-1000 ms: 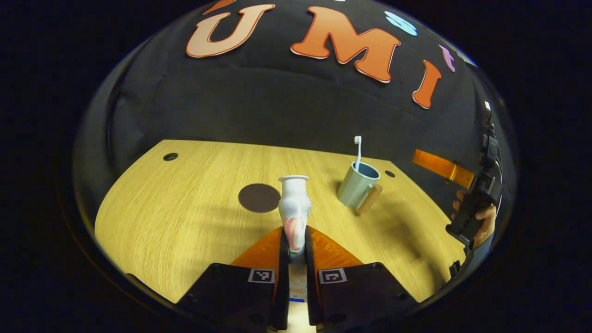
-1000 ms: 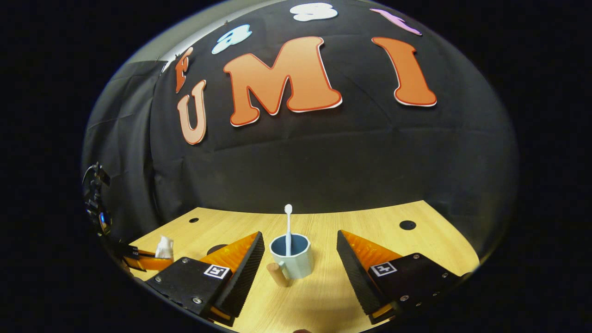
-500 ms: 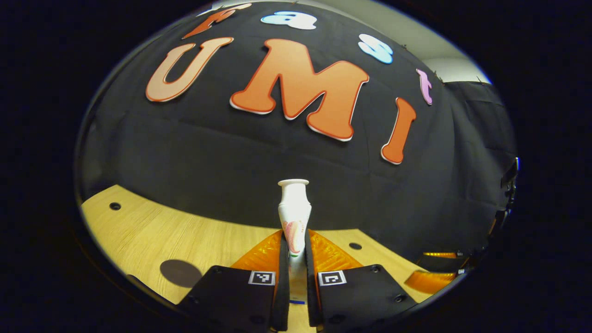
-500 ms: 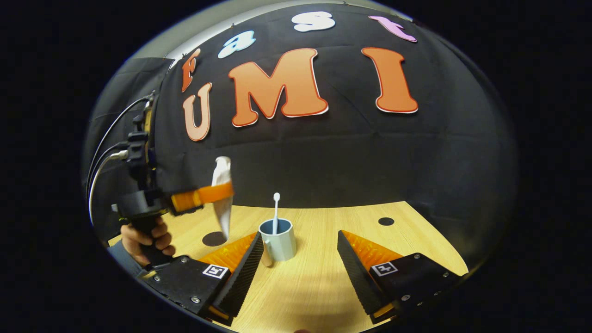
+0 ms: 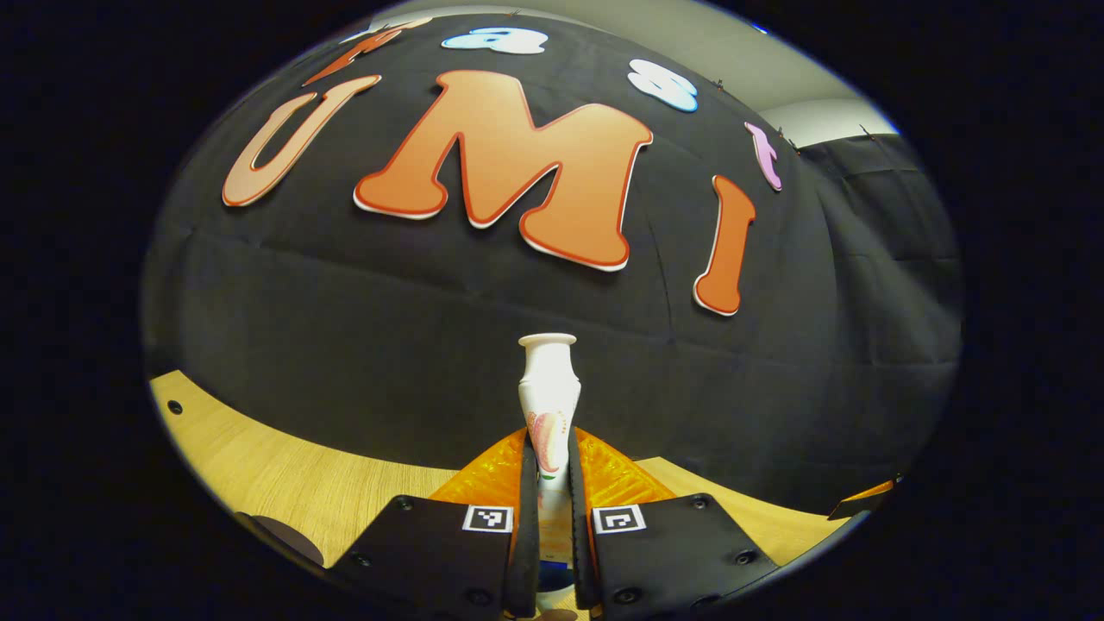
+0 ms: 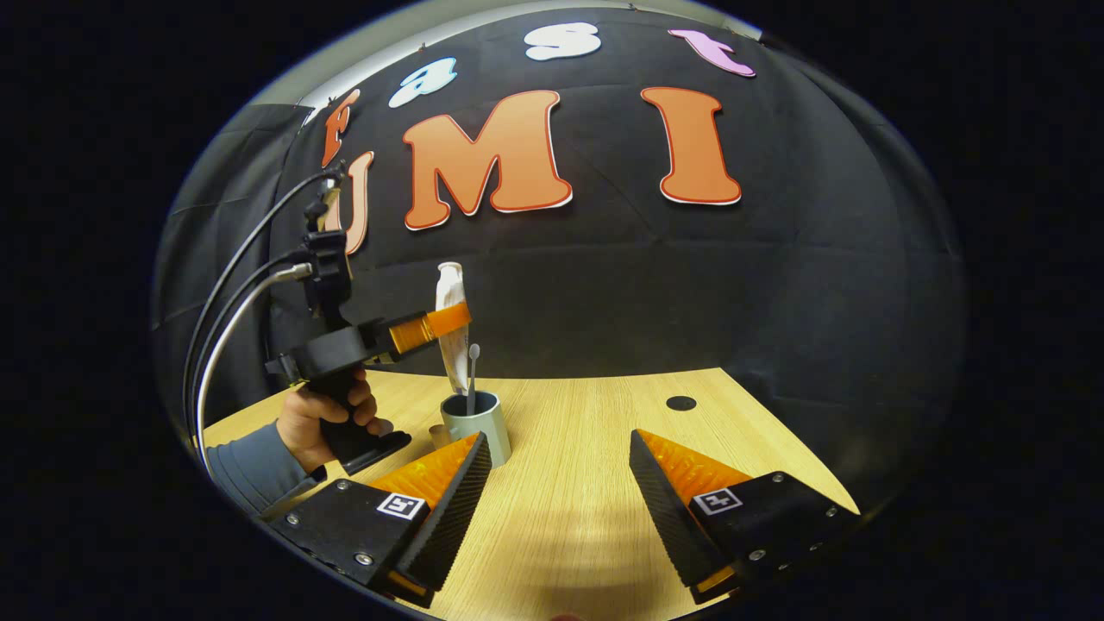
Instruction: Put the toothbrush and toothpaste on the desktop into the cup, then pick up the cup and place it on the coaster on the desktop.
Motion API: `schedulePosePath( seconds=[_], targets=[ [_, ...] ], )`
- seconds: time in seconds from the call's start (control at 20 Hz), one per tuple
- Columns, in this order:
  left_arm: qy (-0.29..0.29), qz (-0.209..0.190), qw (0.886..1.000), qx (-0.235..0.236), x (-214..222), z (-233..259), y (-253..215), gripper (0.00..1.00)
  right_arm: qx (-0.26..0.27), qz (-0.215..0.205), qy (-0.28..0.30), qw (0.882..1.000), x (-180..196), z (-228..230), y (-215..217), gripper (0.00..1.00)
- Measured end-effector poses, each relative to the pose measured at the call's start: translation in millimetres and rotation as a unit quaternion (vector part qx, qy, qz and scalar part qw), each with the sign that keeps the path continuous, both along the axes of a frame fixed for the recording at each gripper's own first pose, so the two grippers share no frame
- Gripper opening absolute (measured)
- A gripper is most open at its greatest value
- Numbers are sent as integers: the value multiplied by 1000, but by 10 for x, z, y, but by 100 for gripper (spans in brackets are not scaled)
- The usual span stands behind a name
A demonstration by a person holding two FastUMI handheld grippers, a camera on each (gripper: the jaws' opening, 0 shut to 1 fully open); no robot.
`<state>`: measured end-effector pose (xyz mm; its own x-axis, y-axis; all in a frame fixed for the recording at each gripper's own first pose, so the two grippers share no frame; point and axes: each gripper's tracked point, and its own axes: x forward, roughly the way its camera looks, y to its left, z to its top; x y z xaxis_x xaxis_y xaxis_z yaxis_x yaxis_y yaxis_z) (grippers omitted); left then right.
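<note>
Toothpaste tube hangs just above cup, clamped upright in left gripper; toothbrush already inside. Lower straight, clear the brush, release once the tube's bottom is inside. Right gripper idles, fingers apart.

Left hand-held gripper was raised over the worktop's left side, fingers clamped on the toothpaste, hand gripping its handle. Right hand-held gripper sat low, jaws wide apart.
</note>
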<state>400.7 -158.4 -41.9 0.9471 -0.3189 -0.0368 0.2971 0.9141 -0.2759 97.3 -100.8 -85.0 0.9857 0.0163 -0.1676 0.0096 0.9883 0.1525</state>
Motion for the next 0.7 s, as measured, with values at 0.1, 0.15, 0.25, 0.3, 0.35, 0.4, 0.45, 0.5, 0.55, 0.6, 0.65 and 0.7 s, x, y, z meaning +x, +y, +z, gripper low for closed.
schedulePosePath(
  seconds=[0.1, 0.15, 0.25, 0.3, 0.35, 0.4, 0.45, 0.5, 0.55, 0.6, 0.65, 0.7],
  targets=[
    [19, -6, 1000, 1, 31, -205, -46, 20, 2, -4, 5, 1000, 22, -64, -19, 97],
    [20, -4, 1000, 5, 49, -258, -63, 20, 4, -4, 5, 1000, 33, -72, -16, 97],
    [18, 10, 999, 28, 53, -357, -23, 20, 6, -5, 11, 1000, 51, -126, 1, 97],
    [24, 7, 999, 35, 44, -421, -40, 21, 7, -4, 14, 1000, 60, -145, 20, 97],
    [32, -5, 999, 37, 9, -467, -73, 22, 6, -2, 14, 1000, 73, -146, 50, 97],
    [33, -13, 999, 32, -32, -457, -87, 24, 3, -3, 14, 1000, 80, -147, 69, 97],
    [31, -13, 999, 30, -52, -432, -69, 27, -2, -4, 13, 1000, 91, -137, 85, 97],
    [30, -16, 999, 25, -89, -410, -52, 31, -6, -2, 14, 1000, 102, -143, 114, 97],
    [31, -23, 999, 20, -143, -375, -39, 40, -6, -1, 17, 1000, 103, -141, 143, 97],
    [31, -21, 999, 20, -168, -340, 2, 41, -5, 3, 17, 1000, 112, -131, 199, 97],
    [31, -22, 999, 21, -218, -284, 59, 41, -4, 4, 20, 1000, 120, -119, 247, 97],
    [28, -19, 999, 23, -277, -225, 127, 41, -5, 8, 21, 1000, 136, -111, 301, 97]
  ],
)
